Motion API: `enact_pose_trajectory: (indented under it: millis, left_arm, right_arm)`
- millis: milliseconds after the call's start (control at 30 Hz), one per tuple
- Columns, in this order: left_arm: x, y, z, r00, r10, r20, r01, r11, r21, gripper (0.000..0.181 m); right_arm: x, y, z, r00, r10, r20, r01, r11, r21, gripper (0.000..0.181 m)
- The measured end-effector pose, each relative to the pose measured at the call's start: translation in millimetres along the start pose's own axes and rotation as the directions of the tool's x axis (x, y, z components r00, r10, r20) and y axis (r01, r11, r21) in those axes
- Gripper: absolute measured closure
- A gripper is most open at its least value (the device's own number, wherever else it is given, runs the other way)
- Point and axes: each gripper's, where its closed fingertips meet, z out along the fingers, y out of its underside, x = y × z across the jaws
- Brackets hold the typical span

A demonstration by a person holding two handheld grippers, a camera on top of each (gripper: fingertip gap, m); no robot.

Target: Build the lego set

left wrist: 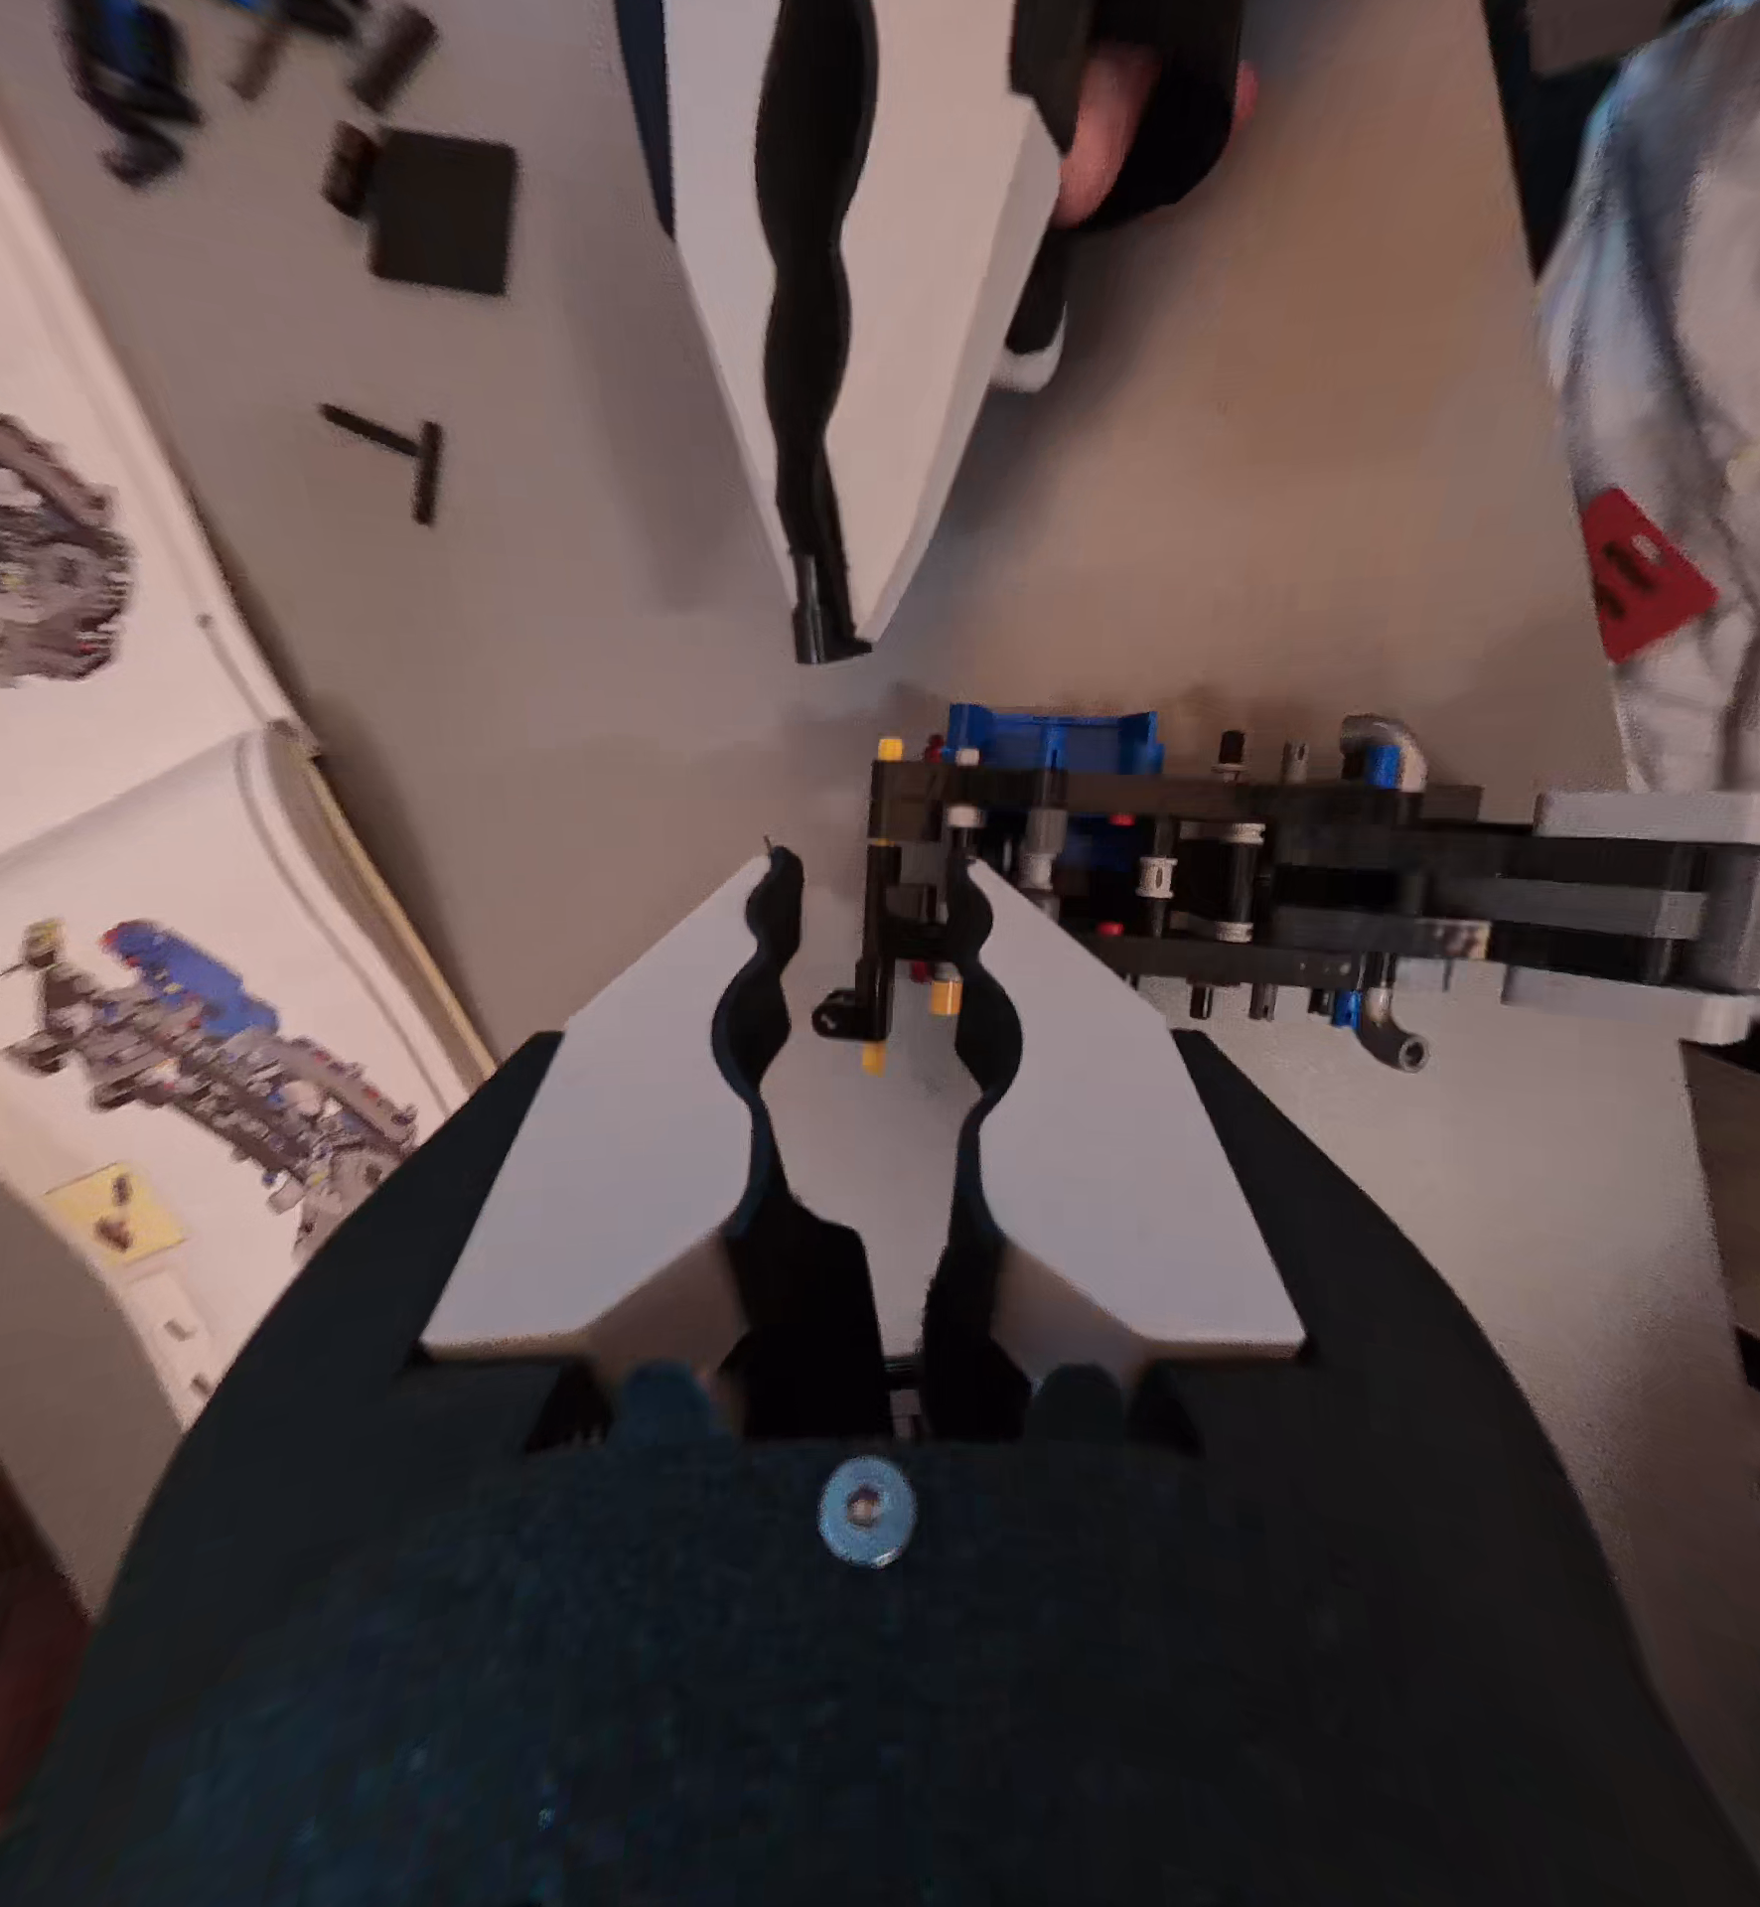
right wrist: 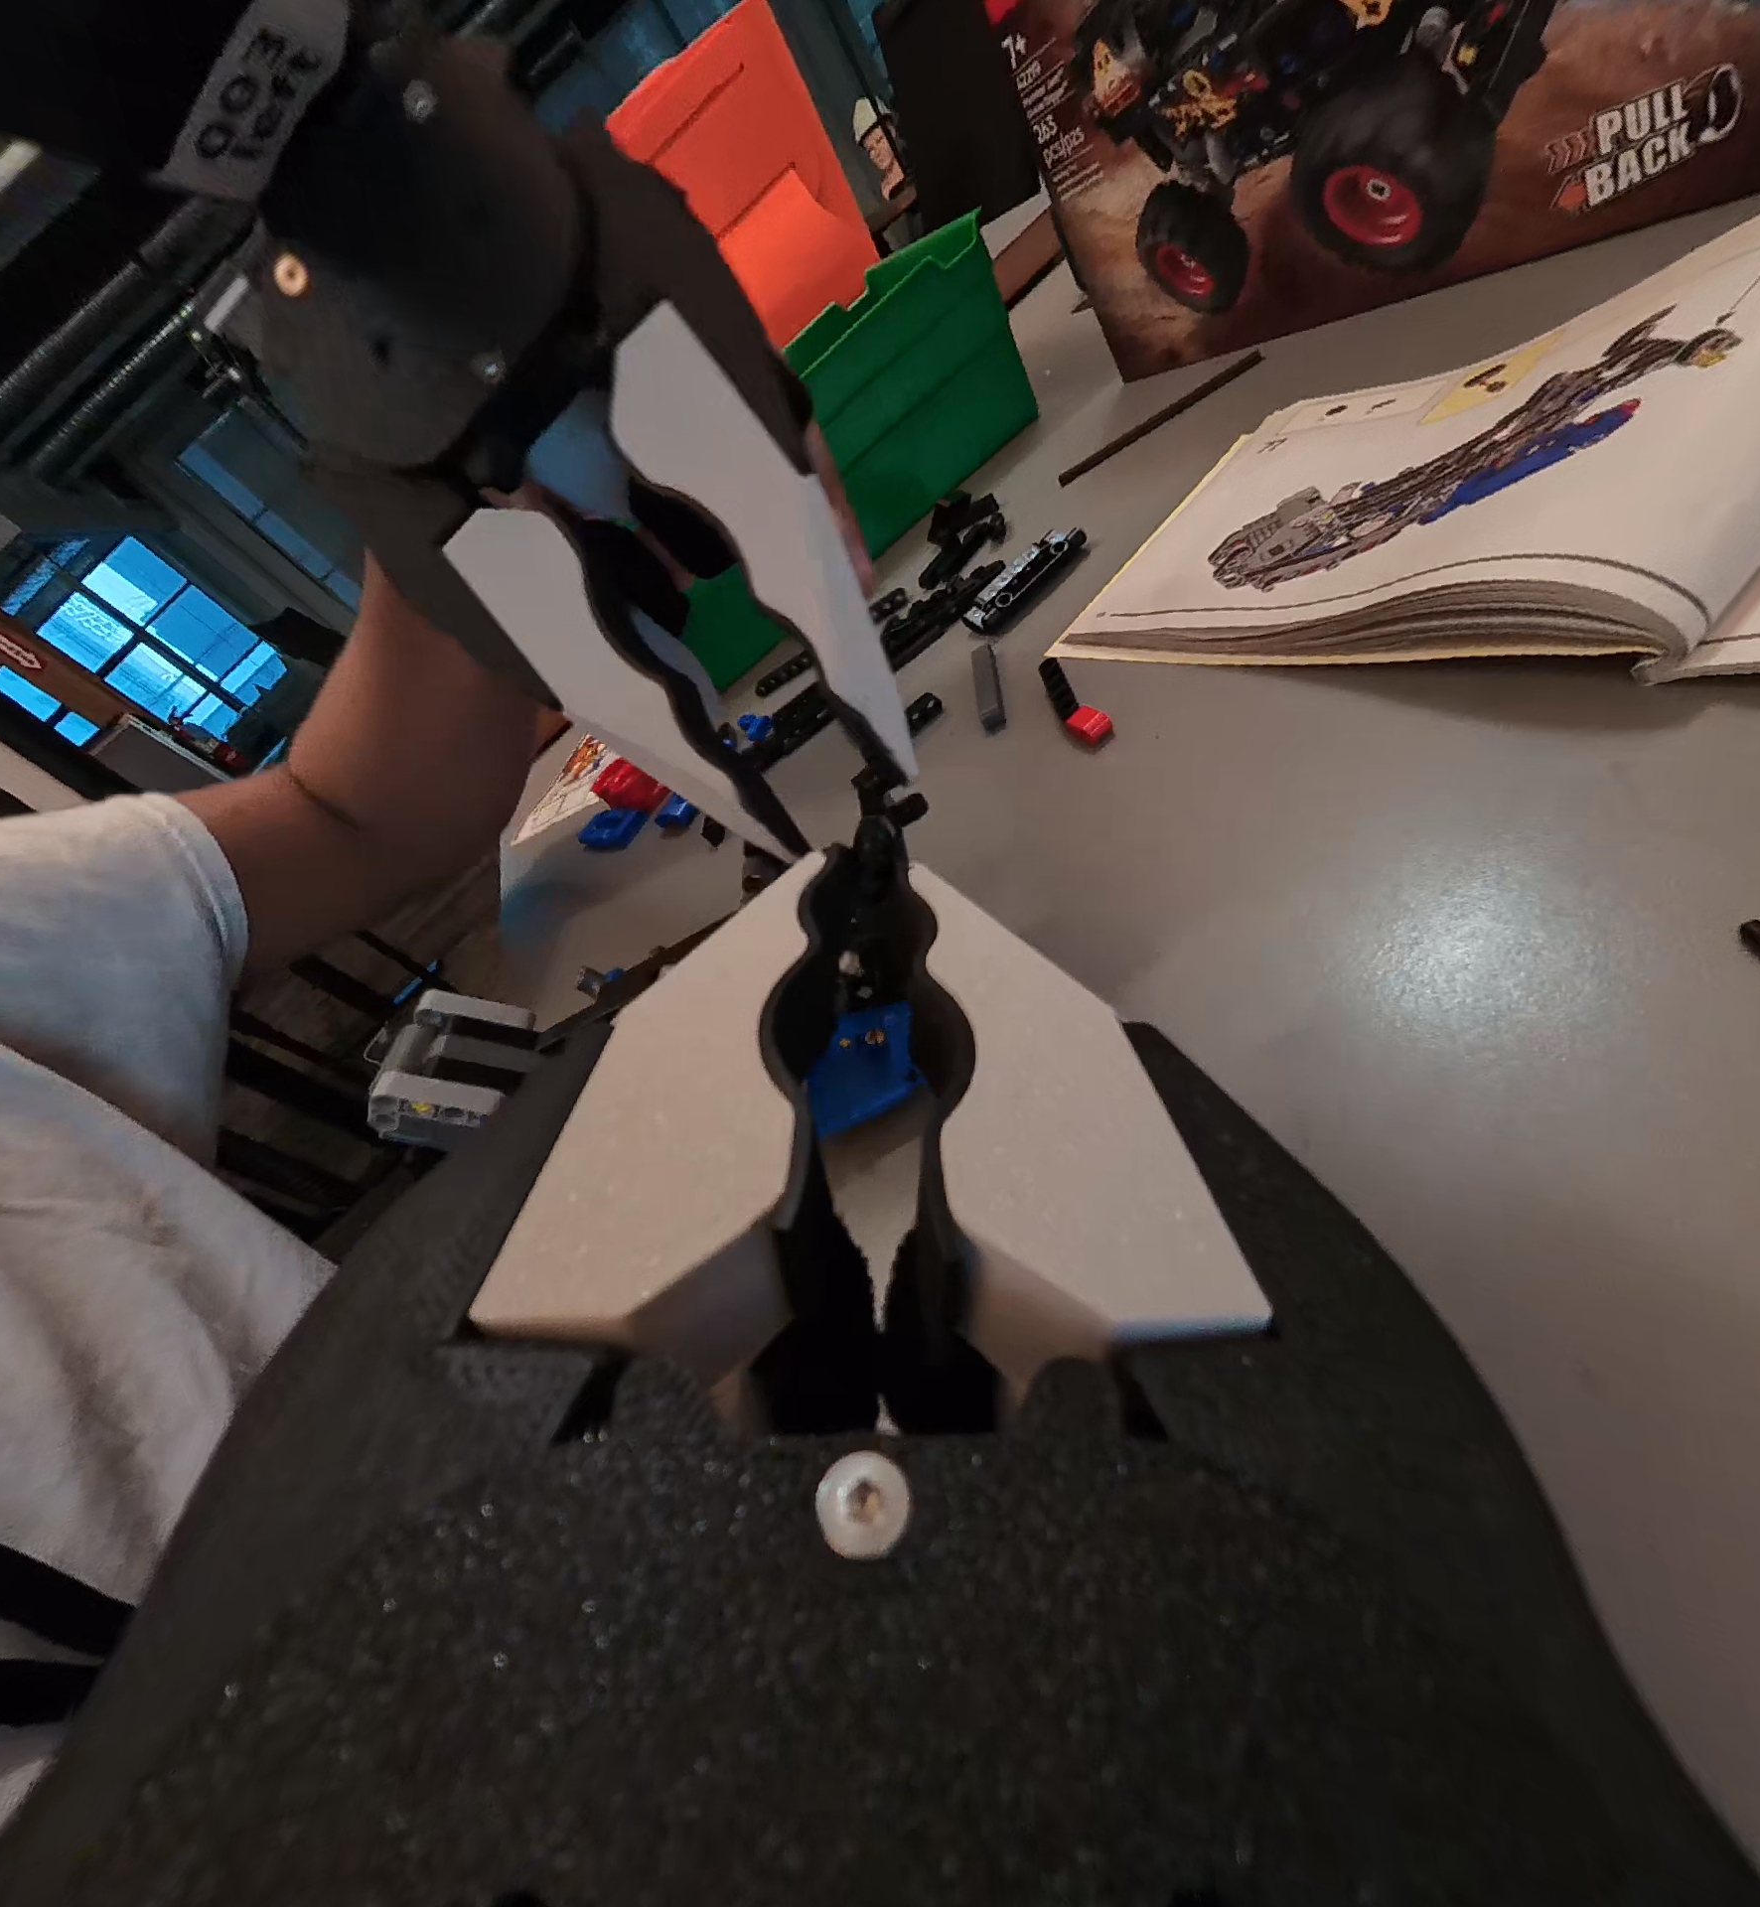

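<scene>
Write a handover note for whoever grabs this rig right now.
Left gripper: open, fingers on either side of the yellow-pinned end of the chassis, not clamping it.
Right gripper: shut on a small black piece at its tips, poised just off the chassis near its blue section.
Chassis: lies on the table, with a grey-and-black block at its other end. The open manual and loose parts are alongside.
Done: the chassis frame is partly built.
Left: seat the black piece, though I cannot tell which hole it goes in, then add the loose parts.
</scene>
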Motion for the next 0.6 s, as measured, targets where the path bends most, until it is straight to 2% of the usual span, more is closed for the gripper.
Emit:
enact_pose_trajectory:
  millis: [133, 267, 333, 433, 600]
  left_arm:
    - [2, 9, 18, 0.987, -0.034, -0.154, 0.019, 0.995, -0.097, 0.157]
    - [5, 8, 19, 0.967, -0.074, -0.243, 0.057, 0.995, -0.076, 0.163]
    - [8, 6, 20, 0.956, -0.076, -0.283, 0.065, 0.997, -0.049, 0.168]
    - [9, 7, 19, 0.959, -0.056, -0.277, 0.059, 0.998, 0.002, 0.168]
    - [8, 13, 14, 0.962, -0.083, -0.262, 0.129, 0.978, 0.166, 0.168]
  right_arm:
    - [-1, 1, -1, 1.0, -0.012, 0.008, 0.012, 1.0, -0.02, 0.175]
    - [3, 8, 1, 1.0, 0.017, 0.016, -0.016, 0.999, -0.046, 0.175]
    - [4, 12, 2, 0.999, 0.044, 0.021, -0.043, 0.997, -0.066, 0.175]
    - [7, 14, 3, 0.999, 0.054, 0.005, -0.054, 0.995, -0.078, 0.175]
    - [8, 19, 11, 0.998, 0.059, -0.031, -0.062, 0.993, -0.1, 0.175]
